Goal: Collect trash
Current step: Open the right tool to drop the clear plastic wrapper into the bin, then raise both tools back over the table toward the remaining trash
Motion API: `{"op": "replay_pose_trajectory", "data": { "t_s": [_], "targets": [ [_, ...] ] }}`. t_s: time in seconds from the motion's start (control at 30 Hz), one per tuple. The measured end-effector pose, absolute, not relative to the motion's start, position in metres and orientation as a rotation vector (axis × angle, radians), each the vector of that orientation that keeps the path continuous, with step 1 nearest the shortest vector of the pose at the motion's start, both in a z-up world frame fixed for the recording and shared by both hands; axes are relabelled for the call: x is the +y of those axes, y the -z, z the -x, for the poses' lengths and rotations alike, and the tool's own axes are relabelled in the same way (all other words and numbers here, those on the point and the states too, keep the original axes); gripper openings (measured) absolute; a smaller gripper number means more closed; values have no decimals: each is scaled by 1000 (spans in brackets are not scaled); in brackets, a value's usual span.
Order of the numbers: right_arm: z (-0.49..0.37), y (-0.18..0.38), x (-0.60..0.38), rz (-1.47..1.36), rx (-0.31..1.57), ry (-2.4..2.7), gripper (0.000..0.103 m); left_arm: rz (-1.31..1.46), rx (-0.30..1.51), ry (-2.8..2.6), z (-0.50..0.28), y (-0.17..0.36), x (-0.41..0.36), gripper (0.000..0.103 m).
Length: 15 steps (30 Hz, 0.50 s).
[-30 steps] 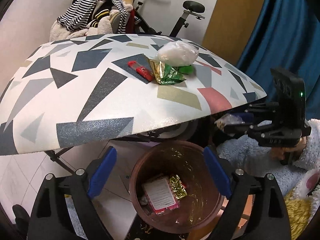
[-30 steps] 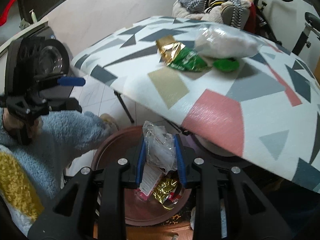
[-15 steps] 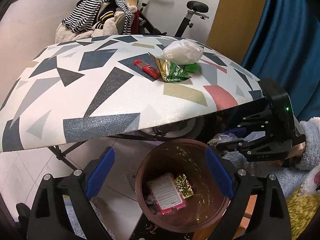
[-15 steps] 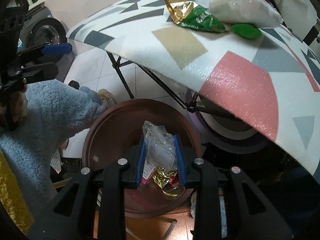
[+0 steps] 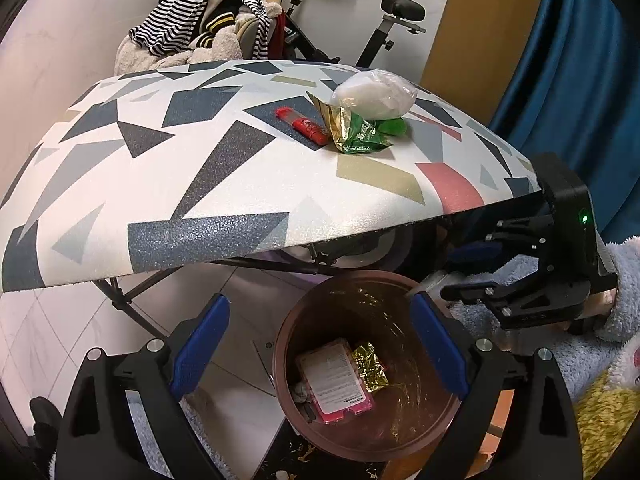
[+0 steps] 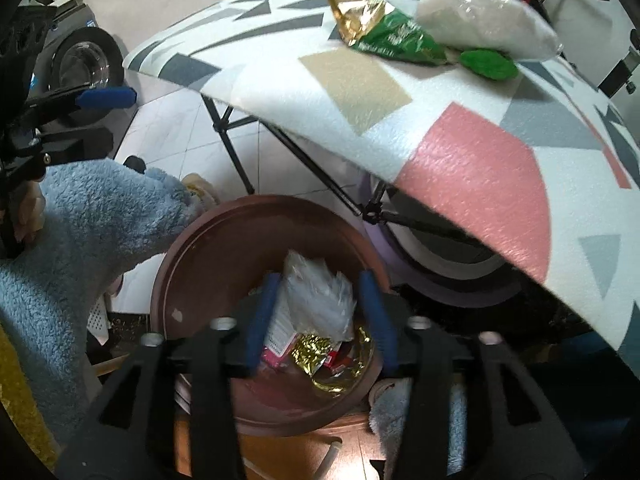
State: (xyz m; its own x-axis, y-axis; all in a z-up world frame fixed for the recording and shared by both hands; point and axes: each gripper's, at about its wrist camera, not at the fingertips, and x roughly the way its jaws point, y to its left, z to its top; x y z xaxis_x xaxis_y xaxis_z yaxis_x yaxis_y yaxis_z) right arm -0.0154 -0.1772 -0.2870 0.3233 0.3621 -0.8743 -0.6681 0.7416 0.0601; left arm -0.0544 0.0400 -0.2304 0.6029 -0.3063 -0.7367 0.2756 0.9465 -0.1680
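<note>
A brown round bin (image 5: 404,304) stands on the floor below the patterned table (image 5: 200,184); it also shows in the right wrist view (image 6: 188,264). In it lie a pink packet (image 5: 336,384) and gold foil (image 5: 370,366). My right gripper (image 6: 316,300) hangs over the bin with its jaws parted around a clear plastic wrapper (image 6: 316,296), which looks loose between them. My left gripper (image 5: 320,344) is open and empty above the bin. On the table lie a red tube (image 5: 302,125), a green and gold wrapper (image 5: 356,134) and a clear bag (image 5: 374,94).
Folding table legs (image 6: 236,148) cross the tiled floor beside the bin. An exercise bike (image 5: 384,32) draped with clothes (image 5: 200,36) stands behind the table. A blue curtain (image 5: 580,80) hangs at right. A washing machine (image 6: 80,64) is at far left.
My right gripper has moved lower over the bin and its jaws have opened, freeing the clear wrapper. My left gripper has stayed open above the bin.
</note>
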Motion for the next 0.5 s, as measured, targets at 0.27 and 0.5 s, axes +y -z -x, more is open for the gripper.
{"op": "replay_pose_trajectory", "data": {
  "t_s": [0.27, 0.5],
  "targets": [
    [15, 273, -187, 321, 972, -652, 88, 1, 826, 308, 58, 224, 34, 90],
    [8, 246, -206, 212, 883, -651, 97, -17, 705, 208, 59, 195, 40, 96]
  ]
}}
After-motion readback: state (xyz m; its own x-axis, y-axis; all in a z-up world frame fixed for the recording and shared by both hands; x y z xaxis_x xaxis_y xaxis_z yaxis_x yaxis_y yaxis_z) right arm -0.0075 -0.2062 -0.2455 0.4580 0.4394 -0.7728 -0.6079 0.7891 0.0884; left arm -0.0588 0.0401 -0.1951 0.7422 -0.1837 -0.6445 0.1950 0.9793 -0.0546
